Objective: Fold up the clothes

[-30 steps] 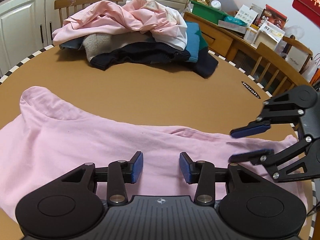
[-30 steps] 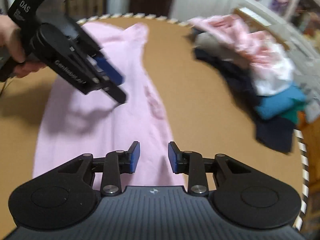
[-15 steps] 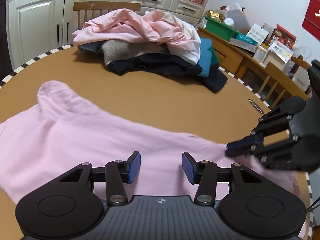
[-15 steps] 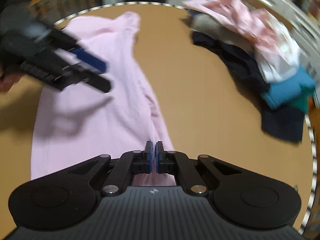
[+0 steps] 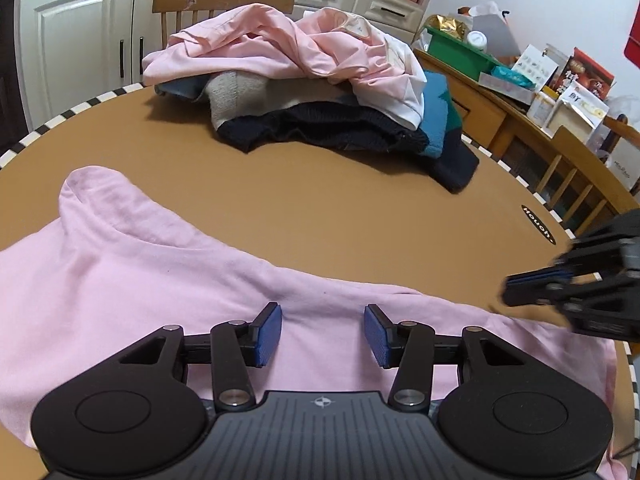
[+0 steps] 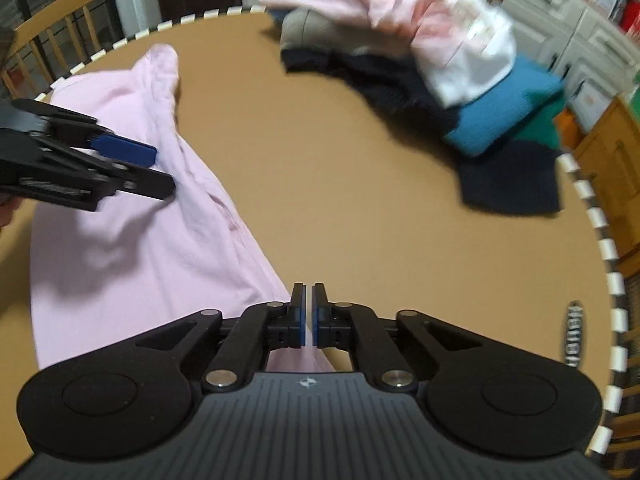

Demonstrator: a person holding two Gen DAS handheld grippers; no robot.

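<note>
A pink shirt (image 5: 168, 280) lies spread flat on the round brown tabletop (image 5: 320, 200), filling the lower left of the left wrist view. The left gripper (image 5: 323, 334) hangs over the shirt with its blue pads apart and nothing between them.

The right wrist view shows something the other view does not. The right gripper (image 6: 308, 316) is pinched on the edge of the pink shirt (image 6: 132, 240), and a thin bit of pink cloth sits in the narrow gap between its pads. Its jaws have just opened a tiny bit, with the cloth between them. In the left wrist view the same right gripper (image 5: 532, 288) is only a blurry black shape at the right edge, so its grip cannot be seen there.

A pile of clothes (image 5: 320, 92) sits at the top of the left wrist view, well apart from the shirt. That view also shows a wooden chair (image 5: 216, 4) behind the pile.
</note>
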